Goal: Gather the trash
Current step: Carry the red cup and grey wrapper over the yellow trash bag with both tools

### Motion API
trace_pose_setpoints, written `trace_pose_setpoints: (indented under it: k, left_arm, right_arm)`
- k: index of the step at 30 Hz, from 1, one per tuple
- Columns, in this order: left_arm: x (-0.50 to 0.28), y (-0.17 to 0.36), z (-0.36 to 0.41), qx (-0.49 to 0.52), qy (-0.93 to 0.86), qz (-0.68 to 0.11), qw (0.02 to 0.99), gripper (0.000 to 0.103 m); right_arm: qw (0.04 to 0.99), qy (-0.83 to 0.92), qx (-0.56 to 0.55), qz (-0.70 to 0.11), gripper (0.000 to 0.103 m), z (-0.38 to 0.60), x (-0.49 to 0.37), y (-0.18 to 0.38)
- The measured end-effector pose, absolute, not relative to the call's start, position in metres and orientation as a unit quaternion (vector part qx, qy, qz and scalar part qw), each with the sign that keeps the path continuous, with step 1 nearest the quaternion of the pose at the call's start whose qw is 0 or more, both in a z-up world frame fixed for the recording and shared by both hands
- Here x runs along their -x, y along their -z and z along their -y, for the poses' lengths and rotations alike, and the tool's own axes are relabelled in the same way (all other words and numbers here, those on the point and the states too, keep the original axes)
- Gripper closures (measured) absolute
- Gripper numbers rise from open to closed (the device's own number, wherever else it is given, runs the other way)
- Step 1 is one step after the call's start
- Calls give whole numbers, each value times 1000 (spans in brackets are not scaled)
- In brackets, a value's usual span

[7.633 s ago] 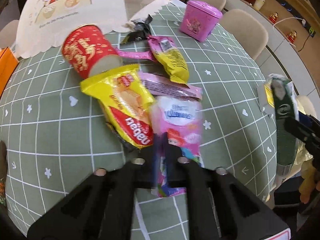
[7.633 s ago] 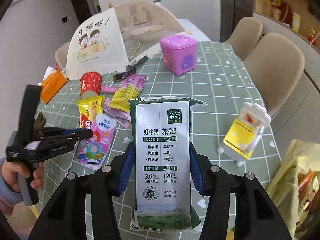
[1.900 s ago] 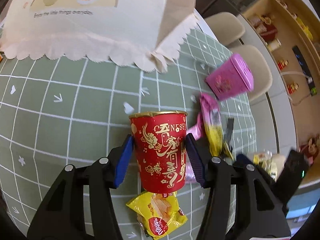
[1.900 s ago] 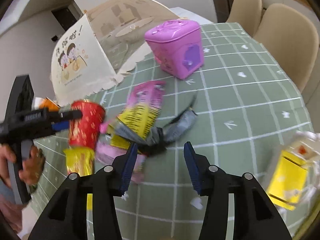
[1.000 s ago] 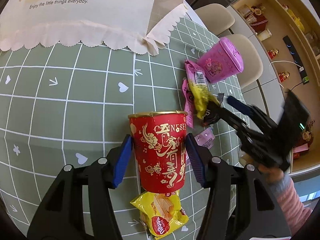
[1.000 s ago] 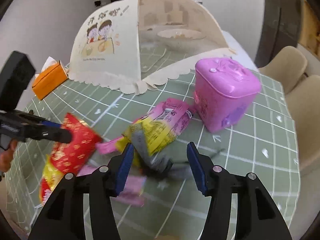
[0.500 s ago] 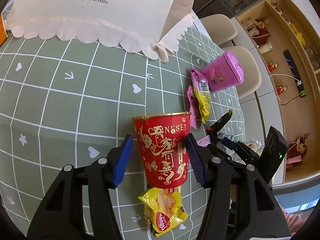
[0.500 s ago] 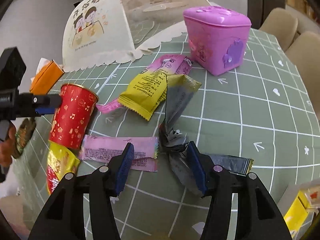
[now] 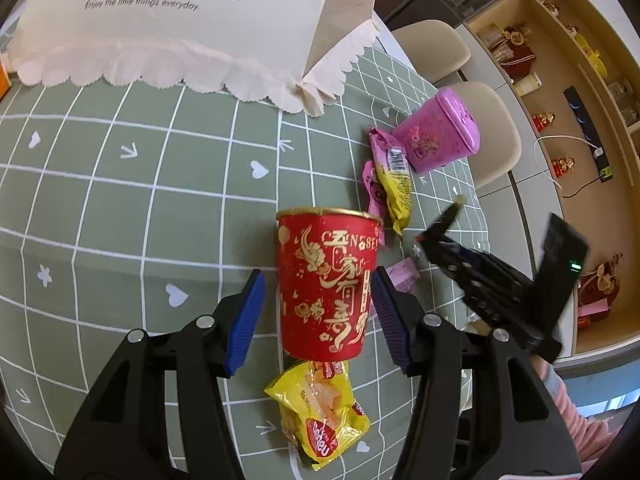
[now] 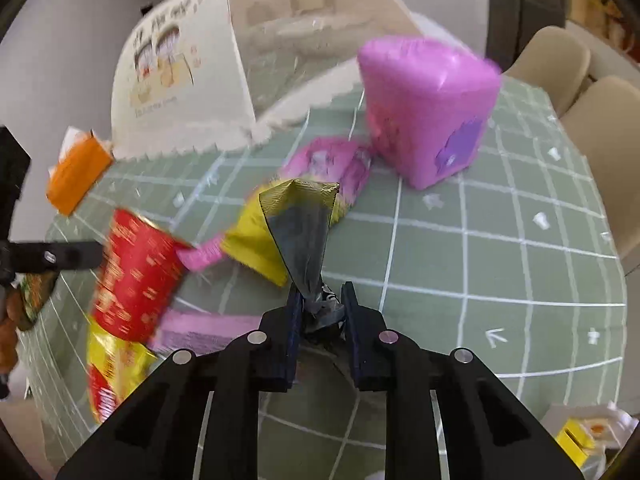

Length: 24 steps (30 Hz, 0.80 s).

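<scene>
A red paper cup (image 9: 327, 286) stands upright on the green tablecloth (image 9: 120, 200) between the fingers of my left gripper (image 9: 316, 320). The jaws are open, with gaps on both sides of the cup. The cup also shows in the right wrist view (image 10: 134, 276). My right gripper (image 10: 320, 312) is shut on a grey and gold wrapper (image 10: 300, 232) and holds it up off the table. From the left wrist view the right gripper (image 9: 436, 236) is to the right of the cup.
A yellow snack bag (image 9: 320, 416) lies in front of the cup. A yellow and pink wrapper (image 9: 394, 176) and a pink bin (image 9: 436, 136) are beyond it. A pink wrapper (image 10: 200, 334) lies flat. A food cover (image 9: 180, 20) stands behind. An orange box (image 10: 78, 174) is at left.
My left gripper has opened and the red cup now stands free on the table. My right gripper has shut on the grey wrapper and lifted it.
</scene>
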<state>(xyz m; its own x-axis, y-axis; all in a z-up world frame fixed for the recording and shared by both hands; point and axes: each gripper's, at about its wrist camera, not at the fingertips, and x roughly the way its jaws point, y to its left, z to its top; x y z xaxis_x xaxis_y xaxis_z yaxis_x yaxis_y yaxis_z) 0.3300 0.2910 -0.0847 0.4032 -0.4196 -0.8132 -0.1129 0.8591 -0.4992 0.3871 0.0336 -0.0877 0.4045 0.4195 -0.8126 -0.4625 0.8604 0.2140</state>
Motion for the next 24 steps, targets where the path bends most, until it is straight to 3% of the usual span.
trace_pose_setpoints:
  k: [20, 24]
  left_arm:
    - [-354, 85, -227, 120, 84, -553, 820, 51]
    - [-345, 81, -216, 97, 90, -544, 829, 57]
  right_arm:
    - [871, -174, -40, -457, 83, 33, -300, 49]
    - [879, -153, -41, -449, 83, 42, -275, 40]
